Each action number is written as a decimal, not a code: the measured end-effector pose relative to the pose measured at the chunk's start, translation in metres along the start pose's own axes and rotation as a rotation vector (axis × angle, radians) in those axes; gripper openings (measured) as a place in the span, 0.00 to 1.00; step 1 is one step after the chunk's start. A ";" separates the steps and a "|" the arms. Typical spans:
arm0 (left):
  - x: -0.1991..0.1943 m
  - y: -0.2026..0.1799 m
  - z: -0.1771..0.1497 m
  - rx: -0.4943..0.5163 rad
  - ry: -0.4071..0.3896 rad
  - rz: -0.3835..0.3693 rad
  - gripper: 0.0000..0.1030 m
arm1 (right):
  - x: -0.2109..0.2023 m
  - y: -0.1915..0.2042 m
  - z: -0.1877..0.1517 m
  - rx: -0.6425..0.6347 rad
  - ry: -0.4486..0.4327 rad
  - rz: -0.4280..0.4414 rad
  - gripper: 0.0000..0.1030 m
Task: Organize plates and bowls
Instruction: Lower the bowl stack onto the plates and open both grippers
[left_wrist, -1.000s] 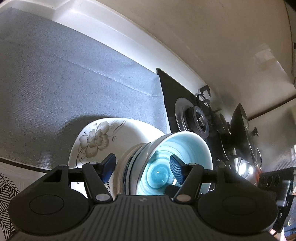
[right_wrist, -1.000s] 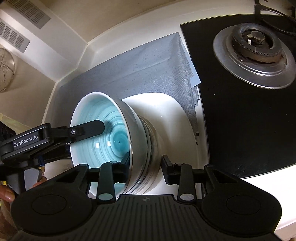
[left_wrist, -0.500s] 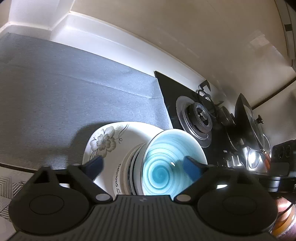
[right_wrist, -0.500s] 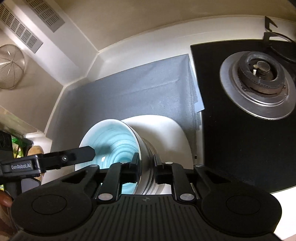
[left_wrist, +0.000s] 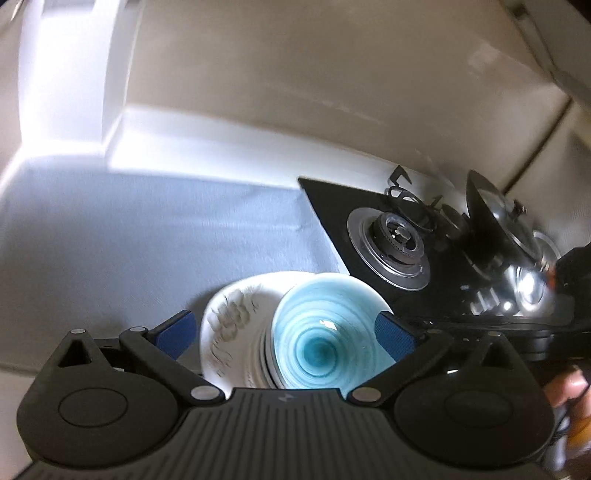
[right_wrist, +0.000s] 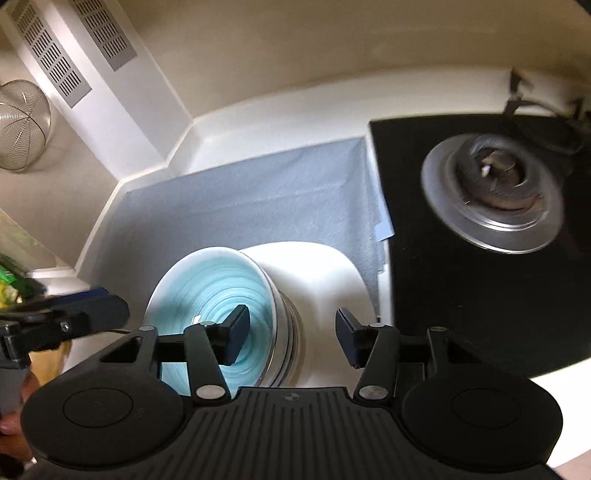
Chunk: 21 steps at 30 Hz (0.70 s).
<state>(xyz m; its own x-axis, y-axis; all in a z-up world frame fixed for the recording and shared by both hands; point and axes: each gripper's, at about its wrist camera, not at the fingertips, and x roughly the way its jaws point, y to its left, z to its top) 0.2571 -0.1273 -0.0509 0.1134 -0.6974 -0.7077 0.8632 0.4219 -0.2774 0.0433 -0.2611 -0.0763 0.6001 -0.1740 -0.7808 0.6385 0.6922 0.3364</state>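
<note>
Blue bowl (right_wrist: 218, 295) sits under the opening right gripper (right_wrist: 291, 334), jaws touching nothing.

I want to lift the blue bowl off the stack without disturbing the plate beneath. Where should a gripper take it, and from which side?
Judging by its pose, take the blue bowl by its thin rim, coming from above with one finger inside and one outside the wall. It sits upright, topmost on stacked bowls over the floral plate, its rim is free, and its flared wall is too broad to span.

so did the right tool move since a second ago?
Yes. The right tool has lifted up and back from the blue bowl, which now looks smaller against the grey mat; jaws opening, empty.
</note>
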 end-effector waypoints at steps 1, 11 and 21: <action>-0.004 -0.005 0.001 0.040 -0.014 0.012 1.00 | -0.006 0.003 -0.005 0.005 -0.014 -0.011 0.59; -0.038 -0.049 -0.002 0.151 -0.051 0.152 1.00 | -0.063 0.038 -0.054 -0.064 -0.127 -0.077 0.81; -0.067 -0.114 -0.056 0.141 -0.085 0.453 1.00 | -0.095 0.017 -0.082 -0.193 -0.196 0.013 0.86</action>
<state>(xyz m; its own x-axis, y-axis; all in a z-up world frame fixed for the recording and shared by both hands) 0.1233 -0.0965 -0.0079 0.5280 -0.5089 -0.6799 0.7754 0.6155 0.1415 -0.0426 -0.1754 -0.0401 0.7017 -0.2833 -0.6537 0.5374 0.8128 0.2246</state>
